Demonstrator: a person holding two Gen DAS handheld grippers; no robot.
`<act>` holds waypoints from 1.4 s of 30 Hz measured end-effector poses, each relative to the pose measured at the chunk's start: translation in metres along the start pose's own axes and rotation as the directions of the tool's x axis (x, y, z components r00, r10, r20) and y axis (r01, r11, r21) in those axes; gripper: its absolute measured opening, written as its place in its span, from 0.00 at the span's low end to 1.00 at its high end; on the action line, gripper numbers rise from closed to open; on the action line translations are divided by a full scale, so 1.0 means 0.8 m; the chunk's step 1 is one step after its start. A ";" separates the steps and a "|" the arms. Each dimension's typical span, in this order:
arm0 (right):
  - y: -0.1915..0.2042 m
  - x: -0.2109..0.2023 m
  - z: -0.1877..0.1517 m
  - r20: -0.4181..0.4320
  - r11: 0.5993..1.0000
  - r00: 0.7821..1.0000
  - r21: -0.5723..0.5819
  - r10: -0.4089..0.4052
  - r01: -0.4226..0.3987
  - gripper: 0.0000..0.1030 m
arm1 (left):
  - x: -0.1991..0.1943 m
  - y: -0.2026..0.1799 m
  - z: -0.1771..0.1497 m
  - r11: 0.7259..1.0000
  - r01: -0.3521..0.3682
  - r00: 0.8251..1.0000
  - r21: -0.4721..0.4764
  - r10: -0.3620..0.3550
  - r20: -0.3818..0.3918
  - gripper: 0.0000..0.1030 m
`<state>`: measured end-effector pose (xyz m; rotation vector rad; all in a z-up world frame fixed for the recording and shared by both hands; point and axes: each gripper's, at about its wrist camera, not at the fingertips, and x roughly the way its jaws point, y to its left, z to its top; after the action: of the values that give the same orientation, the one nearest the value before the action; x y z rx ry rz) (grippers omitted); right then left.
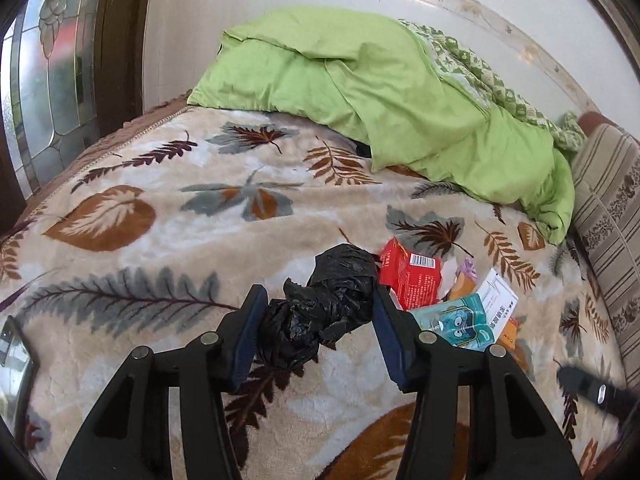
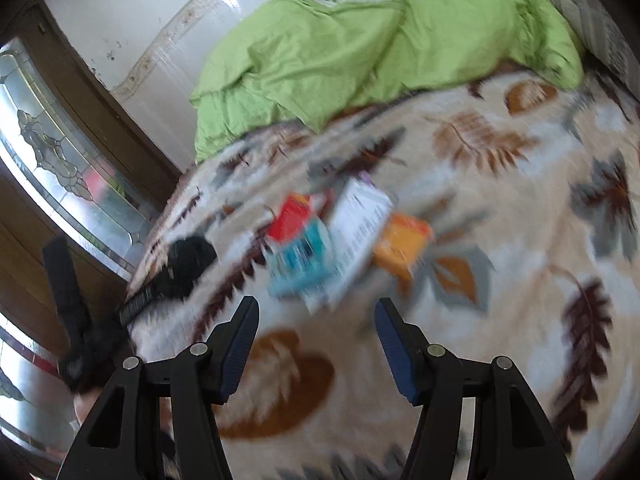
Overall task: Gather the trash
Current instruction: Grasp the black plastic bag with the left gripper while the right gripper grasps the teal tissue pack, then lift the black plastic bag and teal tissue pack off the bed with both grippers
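A crumpled black plastic bag [image 1: 320, 304] lies on the leaf-patterned blanket [image 1: 160, 208]. My left gripper [image 1: 318, 296] has a finger on each side of the bag, and both pads touch it. Just right of it sits a pile of trash: a red box [image 1: 408, 276], a teal packet [image 1: 460, 320] and a white box [image 1: 498, 296]. The right wrist view is blurred. My right gripper [image 2: 318, 308] stands open over the blanket, short of the same pile, with nothing between its fingers. That view shows the red box [image 2: 290, 218], the white box [image 2: 360, 224], an orange box [image 2: 404, 244] and the black bag [image 2: 188, 260].
A bunched green duvet [image 1: 380, 92] covers the far side of the bed against a tiled wall. A striped cushion [image 1: 608, 208] lines the right edge. A patterned glass door [image 1: 52, 80] stands to the left, past the bed's edge.
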<state>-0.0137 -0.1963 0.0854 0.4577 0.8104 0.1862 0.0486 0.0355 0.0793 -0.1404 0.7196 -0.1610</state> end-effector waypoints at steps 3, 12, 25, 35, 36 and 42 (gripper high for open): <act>0.014 0.038 0.032 0.009 0.999 1.000 -0.042 0.001 -0.001 0.54 | 0.002 0.002 0.003 0.999 -0.021 1.000 0.027 0.021 -0.007 0.50; 0.006 0.132 0.046 -0.038 0.999 0.999 -0.043 -0.015 0.013 0.30 | 0.012 0.029 0.007 1.000 -0.021 0.999 0.019 0.022 -0.024 0.50; 0.055 0.098 -0.040 -0.335 0.966 0.929 -0.144 0.158 -0.217 0.28 | 0.007 0.059 0.017 0.998 -0.020 1.000 -0.065 0.019 -0.013 0.50; 0.076 0.154 -0.015 -0.198 0.949 0.980 -0.300 0.036 -0.095 0.63 | 0.007 0.065 0.013 0.998 -0.063 0.998 -0.032 0.063 -0.006 0.50; 0.076 0.159 -0.016 -0.216 0.949 0.976 -0.304 0.018 -0.085 0.63 | 0.006 0.066 0.012 0.997 -0.065 0.998 -0.030 0.065 -0.006 0.50; 0.092 0.161 -0.036 -0.230 0.910 0.971 -0.412 -0.063 -0.038 0.48 | 0.004 0.073 0.016 0.998 -0.040 0.999 -0.056 0.040 -0.008 0.50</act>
<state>0.0537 -0.0792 0.0177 0.0254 0.9801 0.3987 0.0650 0.0928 0.0757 -0.1794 0.7336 -0.1028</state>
